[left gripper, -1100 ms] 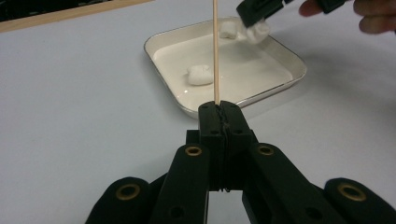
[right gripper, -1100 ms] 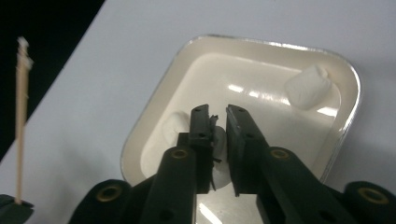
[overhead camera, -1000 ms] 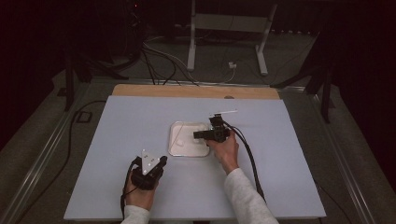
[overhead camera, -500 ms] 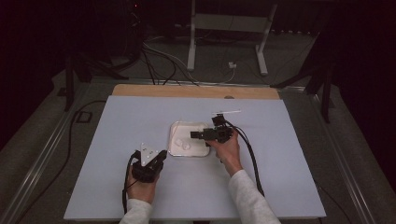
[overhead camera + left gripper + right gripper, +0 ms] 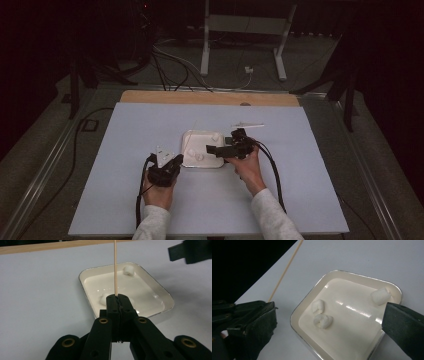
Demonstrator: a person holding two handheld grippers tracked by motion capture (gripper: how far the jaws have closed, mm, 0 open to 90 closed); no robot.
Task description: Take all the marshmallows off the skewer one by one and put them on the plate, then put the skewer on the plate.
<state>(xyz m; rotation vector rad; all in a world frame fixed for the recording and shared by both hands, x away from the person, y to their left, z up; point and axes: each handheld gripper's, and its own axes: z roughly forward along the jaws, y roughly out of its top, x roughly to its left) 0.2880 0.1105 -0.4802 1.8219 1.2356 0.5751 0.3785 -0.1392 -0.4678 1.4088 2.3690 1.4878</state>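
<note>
Your left gripper (image 5: 117, 298) pinching a skewer (image 5: 115, 267), tip cut off, your right gripper (image 5: 329, 322) spread over tray (image 5: 312, 300), three marshmallows (image 5: 322, 320), faint from above.

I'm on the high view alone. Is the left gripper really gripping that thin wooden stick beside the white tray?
Observer: Yes. The left gripper is shut on the thin wooden skewer, which rises straight from its closed jaws.
Operator: What's in the tray?
Observer: Three white marshmallows: two close together and one alone near a corner of the white metal-rimmed rectangular tray.
Operator: And the right gripper?
Observer: The right gripper is open, its jaws spread wide above the tray and holding nothing.
</note>
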